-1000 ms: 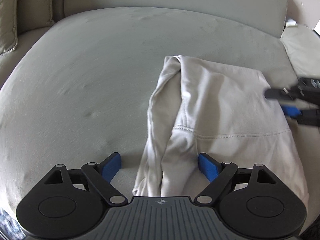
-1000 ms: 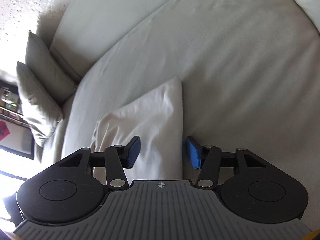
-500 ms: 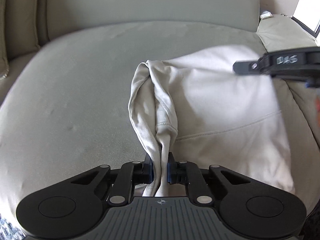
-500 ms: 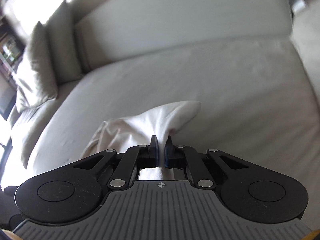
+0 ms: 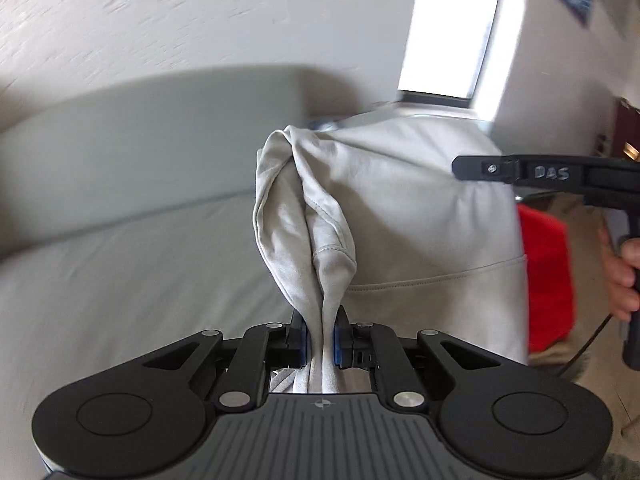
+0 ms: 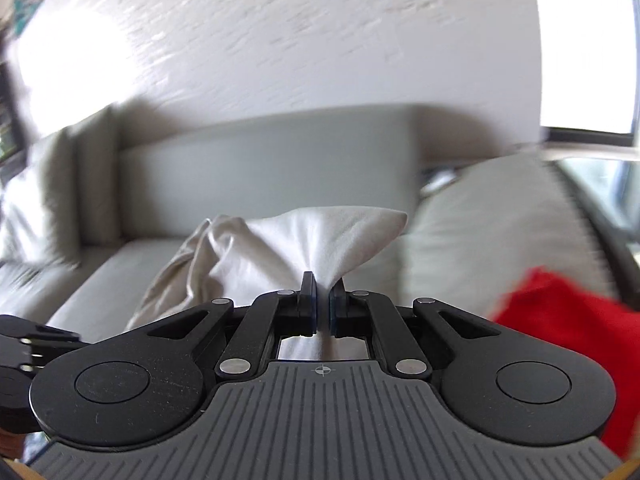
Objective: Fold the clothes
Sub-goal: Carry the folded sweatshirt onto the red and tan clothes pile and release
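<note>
Left gripper (image 5: 320,334), black linkage arms with blue pads, is clamping a bunched fold of the pale beige cotton garment (image 5: 400,216); jaws nearly together with cloth squeezed between the pads and running back under the gripper body. Its jaws have just been closing, with the garment between them. Right gripper (image 6: 322,304), same black build with blue pads, is pinching a gathered corner of the same beige garment (image 6: 320,236), fabric fanning out ahead of the fingertips. Its jaws have just been closing too, cloth between them.

Garment is hanging in the air between the two grippers, above the light grey upholstered sofa (image 5: 120,280), stretching across from one grip to the other. Stitched seam line is running across its lower part in the left wrist view. In that view the right gripper (image 5: 460,168) is showing side-on at the right edge, its tip against the garment's far edge, with the person's hand (image 5: 624,276) wrapping the handle.

Bright red cloth (image 5: 548,272) is sitting past the garment on the right; it also shows low right in the right wrist view (image 6: 560,320). Grey cushion (image 6: 480,224) is lying beside the garment. White textured wall (image 6: 320,40) and bright window (image 5: 448,32) are filling the background, both blurred.
</note>
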`<action>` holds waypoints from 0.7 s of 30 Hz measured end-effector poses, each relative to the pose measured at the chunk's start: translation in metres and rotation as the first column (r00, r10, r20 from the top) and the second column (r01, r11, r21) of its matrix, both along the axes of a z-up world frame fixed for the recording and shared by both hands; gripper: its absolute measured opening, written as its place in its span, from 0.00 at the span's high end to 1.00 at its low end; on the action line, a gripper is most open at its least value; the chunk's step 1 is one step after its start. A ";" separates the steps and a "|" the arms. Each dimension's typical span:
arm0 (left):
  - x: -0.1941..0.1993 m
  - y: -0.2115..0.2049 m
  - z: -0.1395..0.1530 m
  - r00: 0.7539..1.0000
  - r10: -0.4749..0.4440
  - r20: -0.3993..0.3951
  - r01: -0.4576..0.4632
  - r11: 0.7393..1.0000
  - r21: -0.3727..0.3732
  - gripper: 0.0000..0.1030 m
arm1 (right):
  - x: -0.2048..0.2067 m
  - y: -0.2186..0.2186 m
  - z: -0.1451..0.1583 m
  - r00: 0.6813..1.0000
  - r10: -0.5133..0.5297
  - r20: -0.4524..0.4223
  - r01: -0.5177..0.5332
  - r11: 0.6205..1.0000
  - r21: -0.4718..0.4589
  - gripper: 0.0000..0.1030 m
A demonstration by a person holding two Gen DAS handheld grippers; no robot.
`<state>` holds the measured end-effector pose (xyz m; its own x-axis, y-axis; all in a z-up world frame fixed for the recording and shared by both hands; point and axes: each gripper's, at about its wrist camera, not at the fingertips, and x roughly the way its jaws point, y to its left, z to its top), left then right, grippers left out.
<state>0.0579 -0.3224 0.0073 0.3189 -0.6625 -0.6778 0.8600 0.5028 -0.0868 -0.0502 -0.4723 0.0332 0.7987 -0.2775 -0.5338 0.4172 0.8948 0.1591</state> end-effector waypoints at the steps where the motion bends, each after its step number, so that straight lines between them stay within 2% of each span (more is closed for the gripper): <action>1: -0.006 -0.022 0.006 0.999 -0.037 -0.008 0.037 0.999 -0.002 0.91 | -0.013 -0.019 0.006 0.998 -0.059 -0.001 0.059 0.998 0.009 0.95; 4: -0.029 -0.078 0.015 0.990 -0.139 -0.026 0.139 0.990 -0.005 0.91 | -0.053 -0.074 0.019 0.980 -0.201 0.012 0.200 0.979 0.040 0.95; 7: -0.051 -0.129 0.010 0.976 -0.207 -0.064 0.207 0.978 -0.001 0.91 | -0.085 -0.122 0.017 0.948 -0.316 0.032 0.312 0.946 0.088 0.95; 10: -0.054 -0.184 -0.020 0.964 -0.221 -0.147 0.232 0.971 0.062 0.90 | -0.109 -0.168 -0.014 0.914 -0.405 -0.005 0.401 0.904 0.150 0.95; 12: -0.060 -0.210 -0.053 0.969 -0.176 -0.171 0.202 0.968 0.148 0.87 | -0.113 -0.191 -0.043 0.908 -0.414 -0.064 0.418 0.891 0.178 0.94; 13: -0.061 -0.219 -0.069 0.975 -0.149 -0.166 0.180 0.964 0.194 0.82 | -0.114 -0.201 -0.058 0.906 -0.412 -0.096 0.423 0.886 0.191 0.90; 14: -0.062 -0.222 -0.079 0.980 -0.130 -0.151 0.161 0.963 0.218 0.70 | -0.114 -0.208 -0.073 0.903 -0.410 -0.132 0.429 0.880 0.204 0.78; 15: -0.066 -0.217 -0.082 0.985 -0.120 -0.126 0.145 0.966 0.214 0.66 | -0.113 -0.210 -0.086 0.897 -0.410 -0.165 0.438 0.872 0.220 0.73; 17: -0.065 -0.192 -0.075 0.991 -0.109 -0.081 0.123 0.975 0.188 0.54 | -0.114 -0.207 -0.086 0.895 -0.422 -0.146 0.445 0.865 0.233 0.58; 19: -0.065 -0.167 -0.058 0.996 -0.079 -0.037 0.084 0.985 0.154 0.52 | -0.120 -0.204 -0.066 0.884 -0.455 -0.107 0.468 0.858 0.211 0.45; 21: -0.066 -0.142 -0.038 0.997 -0.066 -0.042 0.070 0.990 0.120 0.52 | -0.129 -0.195 -0.039 0.886 -0.461 -0.051 0.459 0.856 0.238 0.41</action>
